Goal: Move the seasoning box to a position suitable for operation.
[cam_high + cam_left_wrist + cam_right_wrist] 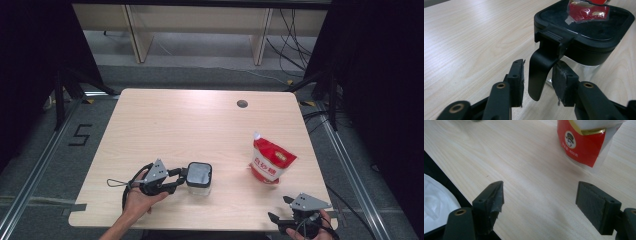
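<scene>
on table, clear black-lidded jug, left jaws astride handle, right jaws apart

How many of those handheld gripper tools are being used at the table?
2. The left gripper is near the front-left of the table, its fingers either side of the black handle of a lidded container. The right gripper is at the front-right corner, open.
</scene>
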`<state>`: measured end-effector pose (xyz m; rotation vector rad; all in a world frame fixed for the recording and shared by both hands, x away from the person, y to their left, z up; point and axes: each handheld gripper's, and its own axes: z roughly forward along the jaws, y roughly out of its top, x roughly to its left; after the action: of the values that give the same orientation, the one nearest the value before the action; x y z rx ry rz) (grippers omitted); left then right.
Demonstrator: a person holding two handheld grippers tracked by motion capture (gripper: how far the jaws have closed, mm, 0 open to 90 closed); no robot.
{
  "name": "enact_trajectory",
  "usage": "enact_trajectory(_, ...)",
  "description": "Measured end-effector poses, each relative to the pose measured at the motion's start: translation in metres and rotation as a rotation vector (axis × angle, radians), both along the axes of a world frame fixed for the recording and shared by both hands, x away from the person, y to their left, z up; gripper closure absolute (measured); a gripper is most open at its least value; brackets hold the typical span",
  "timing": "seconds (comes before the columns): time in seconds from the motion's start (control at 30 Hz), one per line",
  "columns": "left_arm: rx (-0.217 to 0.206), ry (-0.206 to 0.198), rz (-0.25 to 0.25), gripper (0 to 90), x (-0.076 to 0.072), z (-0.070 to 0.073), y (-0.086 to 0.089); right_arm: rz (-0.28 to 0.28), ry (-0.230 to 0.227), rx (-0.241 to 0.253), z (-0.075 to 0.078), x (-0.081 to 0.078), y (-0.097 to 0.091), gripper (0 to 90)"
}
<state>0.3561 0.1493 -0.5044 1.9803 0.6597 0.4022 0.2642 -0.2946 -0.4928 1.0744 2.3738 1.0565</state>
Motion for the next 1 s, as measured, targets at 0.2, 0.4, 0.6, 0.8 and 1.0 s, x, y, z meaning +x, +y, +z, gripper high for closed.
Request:
enact_trajectory(0.2,0.011,-0.009,-0.009,70.3,-0.0011,0.0004,-0.0001,-0.010,0.002,-0.007,0.0008,-0.0014,0.0012,24.5)
enact_trajectory(0.4,0.029,-0.022,-0.031,73.5,-0.0022,0.0012,0.0005,-0.015,0.006,-0.003,0.0011,-0.0018,0.0019,24.7)
enact_trajectory(0.6,0.039,-0.041,-0.046,73.8,-0.0033,0.0021,0.0000,-0.010,0.001,-0.008,0.0013,-0.0012,0.0018,24.7)
enact_trajectory(0.8,0.030,-0.042,-0.046,74.0,-0.0051,0.0030,-0.0015,0.000,-0.004,-0.014,0.0008,0.0007,0.0029,24.6)
enact_trajectory(1.0,0.040,-0.048,-0.058,74.1,-0.0050,0.0039,-0.0008,0.007,-0.003,-0.015,0.0006,0.0010,0.0038,24.7)
